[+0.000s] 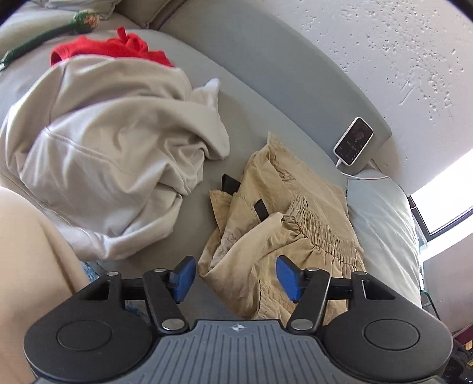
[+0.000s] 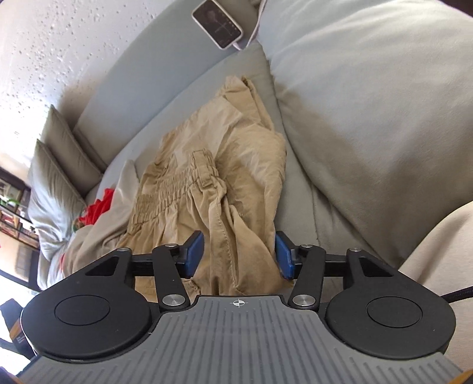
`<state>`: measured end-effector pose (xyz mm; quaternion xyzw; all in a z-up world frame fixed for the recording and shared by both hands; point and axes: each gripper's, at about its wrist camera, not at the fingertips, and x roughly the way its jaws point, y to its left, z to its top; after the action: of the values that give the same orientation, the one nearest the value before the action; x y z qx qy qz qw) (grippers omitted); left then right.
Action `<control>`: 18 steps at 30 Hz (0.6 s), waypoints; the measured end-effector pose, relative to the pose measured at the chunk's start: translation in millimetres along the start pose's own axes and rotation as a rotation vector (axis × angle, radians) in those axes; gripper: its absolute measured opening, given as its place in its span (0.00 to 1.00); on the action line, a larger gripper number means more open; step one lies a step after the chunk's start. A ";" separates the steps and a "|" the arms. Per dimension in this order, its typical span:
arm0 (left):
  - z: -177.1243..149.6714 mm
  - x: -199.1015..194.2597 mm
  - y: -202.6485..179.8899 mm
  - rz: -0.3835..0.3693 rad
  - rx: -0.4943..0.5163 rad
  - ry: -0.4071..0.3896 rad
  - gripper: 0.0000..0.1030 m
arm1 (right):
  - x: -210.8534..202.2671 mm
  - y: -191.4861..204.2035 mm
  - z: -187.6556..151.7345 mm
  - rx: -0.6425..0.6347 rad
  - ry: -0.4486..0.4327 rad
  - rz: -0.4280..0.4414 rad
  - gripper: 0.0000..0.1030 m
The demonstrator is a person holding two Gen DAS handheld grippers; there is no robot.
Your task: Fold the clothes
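I find the tan trousers [image 1: 283, 218] lying bunched on the grey couch seat [image 1: 236, 97], elastic waistband uppermost and two dark straps showing at their near-left edge. In the right wrist view the same trousers [image 2: 212, 189] spread from the seat's back corner down toward the camera, with a stitched hem running between the jaws.

My left gripper [image 1: 235, 276] hangs over the near edge of the trousers with its blue pads apart; cloth lies below the gap, but neither pad presses on it. My right gripper [image 2: 239, 254] likewise stands with its pads apart. A fold of tan cloth sits between them and looks to brush the right-hand pad (contact there I cannot confirm), yet it is not pinched.

Left of the trousers, and apart from them, a crumpled off-white garment [image 1: 112, 147] is heaped on the seat. A red garment [image 1: 112, 50] lies behind it, partly covered.

A phone [image 1: 353, 141] with a white cable rests on the couch's back ledge, screen lit. The right wrist view shows the phone [image 2: 217, 24] at the top edge and a large pale cushion [image 2: 369, 112] just beside the trousers on their right. Two more cushions [image 2: 56, 159] stand at the couch's far left end.
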<state>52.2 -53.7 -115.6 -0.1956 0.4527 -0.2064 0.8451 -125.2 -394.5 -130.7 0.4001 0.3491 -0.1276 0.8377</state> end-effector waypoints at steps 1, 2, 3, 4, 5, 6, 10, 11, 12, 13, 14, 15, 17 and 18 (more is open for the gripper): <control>-0.2 -7.5 -0.4 0.012 0.025 -0.020 0.58 | -9.2 0.1 1.5 -0.007 -0.019 -0.006 0.67; -1.3 -12.8 -1.3 0.021 0.045 -0.036 0.58 | -17.5 0.8 2.9 -0.017 -0.041 -0.009 0.68; -2.4 -18.0 -2.3 0.031 0.065 -0.051 0.58 | -25.5 1.7 3.9 -0.027 -0.061 -0.013 0.68; -3.4 -23.1 -3.2 0.040 0.084 -0.066 0.58 | -32.4 2.6 4.7 -0.037 -0.080 -0.018 0.68; -4.3 -26.0 -4.9 0.040 0.094 -0.072 0.58 | -38.2 3.3 5.7 -0.045 -0.098 -0.024 0.68; -5.0 -28.2 -6.9 0.033 0.101 -0.072 0.58 | -43.6 4.1 6.8 -0.052 -0.117 -0.032 0.68; -11.0 -28.5 -24.7 0.004 0.177 -0.075 0.58 | -51.5 11.6 10.2 -0.080 -0.164 -0.056 0.68; -13.4 -28.4 -29.3 -0.001 0.207 -0.080 0.58 | -50.8 13.5 10.0 -0.090 -0.161 -0.054 0.68; -16.1 -28.1 -33.4 -0.006 0.237 -0.084 0.59 | -50.1 15.3 9.3 -0.099 -0.157 -0.050 0.68; -18.6 -28.0 -36.9 -0.010 0.260 -0.086 0.59 | -48.6 17.6 8.2 -0.110 -0.152 -0.045 0.68; -20.4 -27.1 -40.1 -0.015 0.278 -0.084 0.59 | -46.6 20.3 6.4 -0.121 -0.148 -0.040 0.68; -21.7 -26.3 -42.5 -0.021 0.292 -0.082 0.59 | -44.9 22.5 4.8 -0.132 -0.144 -0.037 0.68; -24.4 -24.8 -46.1 -0.022 0.316 -0.082 0.59 | -42.8 24.7 3.8 -0.147 -0.137 -0.034 0.68; -25.0 -23.2 -47.4 -0.017 0.326 -0.084 0.59 | -41.9 25.6 3.5 -0.154 -0.133 -0.033 0.68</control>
<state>11.2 -84.9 -88.1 -0.0683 0.3759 -0.2758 0.8820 -141.2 -383.3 -85.5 0.3196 0.3077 -0.1404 0.8851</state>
